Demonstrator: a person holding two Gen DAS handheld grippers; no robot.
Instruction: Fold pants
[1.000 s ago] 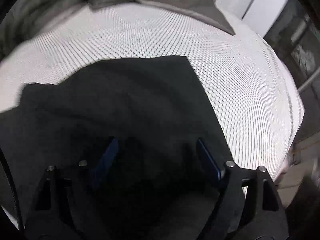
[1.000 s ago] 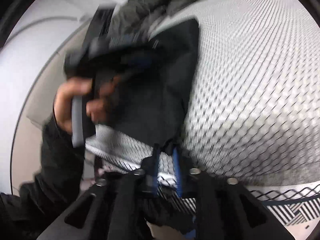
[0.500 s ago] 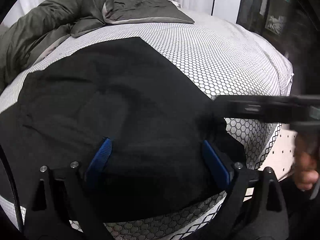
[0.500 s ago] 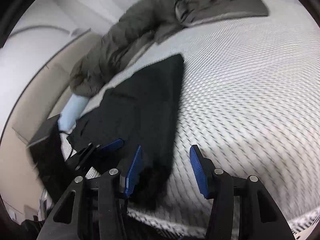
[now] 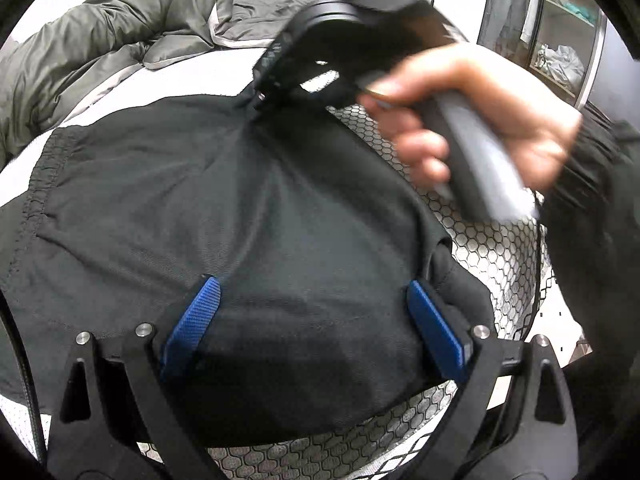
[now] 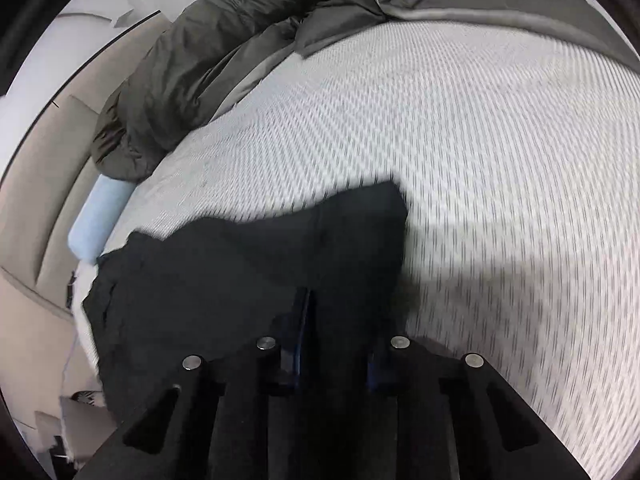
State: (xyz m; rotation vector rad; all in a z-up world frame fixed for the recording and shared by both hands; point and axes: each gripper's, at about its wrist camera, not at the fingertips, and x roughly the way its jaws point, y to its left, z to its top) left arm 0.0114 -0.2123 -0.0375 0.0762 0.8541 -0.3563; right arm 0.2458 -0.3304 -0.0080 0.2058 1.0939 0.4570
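The black pants [image 5: 248, 216] lie flat near the edge of the bed [image 6: 500, 152], its honeycomb-patterned cover showing around them, with a grey duvet [image 5: 104, 44] bunched at the far side. The left gripper [image 5: 312, 312] hangs low over the fabric, its blue fingers [image 5: 192, 320] spread wide apart and holding nothing. To fold cleanly, the lifted portion should probably be carried straight over and its edges aligned before release. The right gripper [image 6: 332, 320], fingers pinched on pants cloth, is tilted downward; the right hand [image 5: 480, 120] wraps its handle.
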